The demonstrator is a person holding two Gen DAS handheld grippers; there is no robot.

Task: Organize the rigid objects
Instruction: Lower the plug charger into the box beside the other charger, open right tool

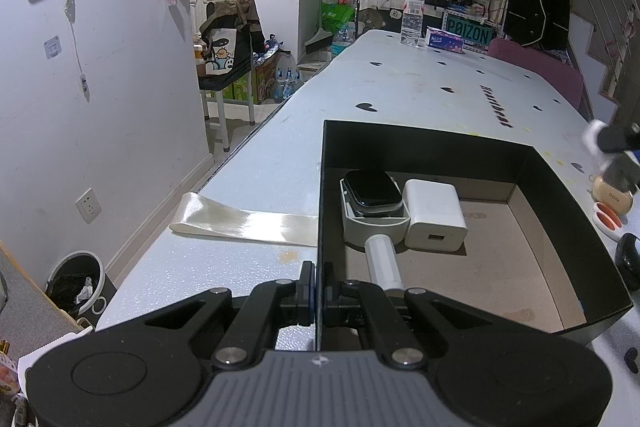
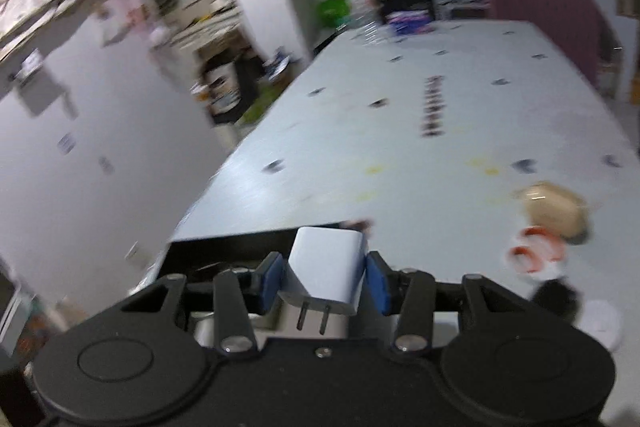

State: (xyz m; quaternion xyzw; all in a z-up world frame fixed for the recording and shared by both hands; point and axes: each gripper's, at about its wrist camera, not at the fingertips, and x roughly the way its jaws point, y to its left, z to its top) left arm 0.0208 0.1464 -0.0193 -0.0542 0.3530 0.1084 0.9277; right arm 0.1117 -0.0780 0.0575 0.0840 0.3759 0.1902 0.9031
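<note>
A black open box [image 1: 568, 227] lies on the white table [image 1: 256, 179]. Inside it are a smartwatch on a grey stand [image 1: 374, 205] and a white charger cube [image 1: 436, 215]. My left gripper [image 1: 319, 291] is shut on the box's left wall. In the blurred right wrist view, my right gripper [image 2: 325, 279] is shut on a second white plug charger [image 2: 326, 267], prongs toward the camera, held above the box's far edge [image 2: 240, 245]. The right gripper also shows at the right edge of the left wrist view [image 1: 616, 147].
A cream ribbon [image 1: 244, 221] lies left of the box. A beige earbud case [image 2: 556, 209], a white-and-orange case [image 2: 536, 251] and dark small items [image 1: 628, 259] lie right of it. A water bottle [image 1: 413, 13] and tissue pack [image 1: 445, 39] stand at the far end.
</note>
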